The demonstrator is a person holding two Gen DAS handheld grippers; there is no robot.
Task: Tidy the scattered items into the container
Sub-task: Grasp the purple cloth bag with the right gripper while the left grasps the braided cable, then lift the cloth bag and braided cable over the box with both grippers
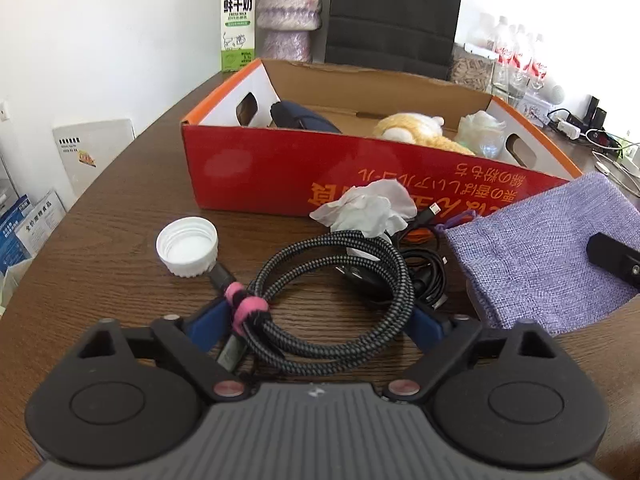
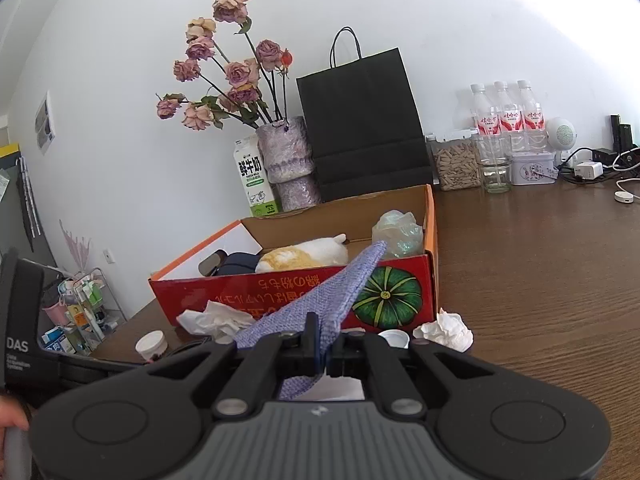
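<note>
A red cardboard box [image 1: 280, 176] stands on the brown table and holds a plush toy [image 1: 416, 130], a dark pouch [image 1: 304, 118] and a crumpled clear bag [image 1: 480, 132]. In front of it lie a coiled braided cable with a pink tie [image 1: 332, 300], a white cap [image 1: 187, 246], a crumpled tissue [image 1: 366, 208] and thinner black cables [image 1: 424, 276]. My left gripper [image 1: 316, 320] is open, its blue fingers on either side of the braided cable. My right gripper [image 2: 322, 344] is shut on a purple woven pouch [image 2: 320, 300], lifted before the box [image 2: 280, 296].
A milk carton [image 2: 254, 178], a vase of dried roses [image 2: 286, 156] and a black paper bag [image 2: 364, 128] stand behind the box. Bottles [image 2: 508, 112], jars and chargers line the far right. A second tissue [image 2: 444, 330] and a cap [image 2: 394, 338] lie right of the box.
</note>
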